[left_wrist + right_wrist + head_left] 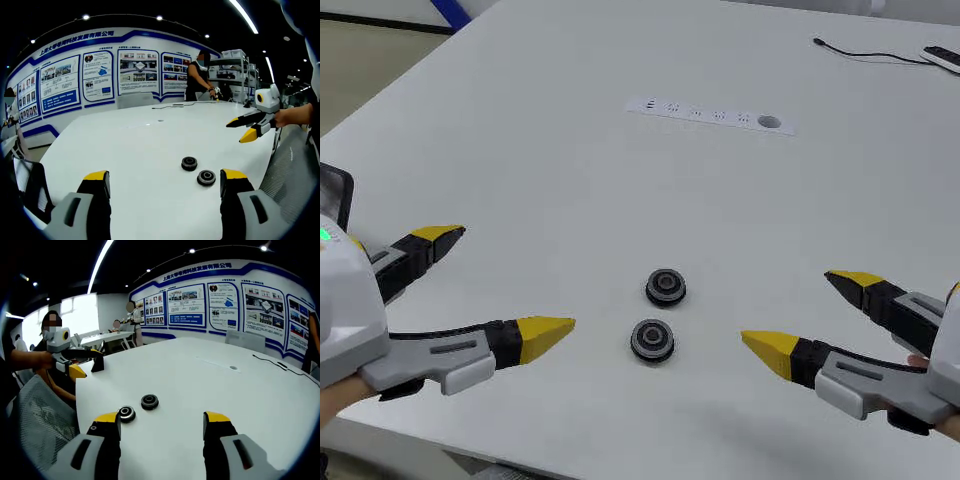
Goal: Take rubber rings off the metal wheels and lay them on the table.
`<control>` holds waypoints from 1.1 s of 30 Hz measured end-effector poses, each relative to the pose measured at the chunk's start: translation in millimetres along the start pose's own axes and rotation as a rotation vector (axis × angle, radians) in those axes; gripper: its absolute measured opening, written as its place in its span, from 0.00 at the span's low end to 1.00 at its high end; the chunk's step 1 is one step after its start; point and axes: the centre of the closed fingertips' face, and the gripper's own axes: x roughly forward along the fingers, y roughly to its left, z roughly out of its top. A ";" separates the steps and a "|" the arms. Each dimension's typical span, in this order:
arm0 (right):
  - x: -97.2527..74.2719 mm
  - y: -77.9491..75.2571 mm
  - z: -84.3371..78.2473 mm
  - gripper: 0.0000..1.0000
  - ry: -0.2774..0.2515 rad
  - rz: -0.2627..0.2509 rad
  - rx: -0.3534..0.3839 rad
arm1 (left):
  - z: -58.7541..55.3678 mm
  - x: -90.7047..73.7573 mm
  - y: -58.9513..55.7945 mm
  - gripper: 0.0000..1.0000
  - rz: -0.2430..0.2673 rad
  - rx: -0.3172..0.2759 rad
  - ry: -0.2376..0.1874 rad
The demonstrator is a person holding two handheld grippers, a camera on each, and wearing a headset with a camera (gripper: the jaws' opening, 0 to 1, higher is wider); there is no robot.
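Two grippers and two metal wheels share the white table [550, 150]. In the head view the left gripper [516, 279] hovers over the table's near left part, its two yellow-tipped jaws spread wide with nothing between them. Its own view shows the same wide gap, with bare tabletop between the jaws.

Right of it, about midway between the grippers, the two wheels lie flat on the table, just beside each other and not touching. The farther wheel [666, 287] looks dark all over. The nearer wheel [652, 340] shows a pale hub inside a dark outer band, which looks like its rubber ring [636, 347], on the wheel and not on the table. In the left gripper view the pair sits ahead and to the right, farther [189, 163] and nearer [206, 177]. In the right gripper view it sits ahead and to the left, farther [149, 401] and nearer [126, 413].

The right gripper [786, 308] hovers over the near right part of the table, its two jaws also wide apart and holding nothing. Neither gripper touches a wheel.

Farther back lies one white power strip [710, 115], flat on the table, and at the far right corner one thin dark cable [865, 55]
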 end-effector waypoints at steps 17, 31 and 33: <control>4.5 6.8 -5.9 0.60 -0.001 0.019 0.119 | -2.3 23.7 -13.2 0.85 -0.078 0.033 0.021; 9.8 16.8 -4.9 0.53 -0.029 0.056 0.265 | -10.1 47.1 -40.1 0.75 -0.191 0.100 0.063; 10.5 18.3 -6.1 0.53 -0.029 0.064 0.290 | -12.3 50.7 -44.2 0.74 -0.205 0.107 0.068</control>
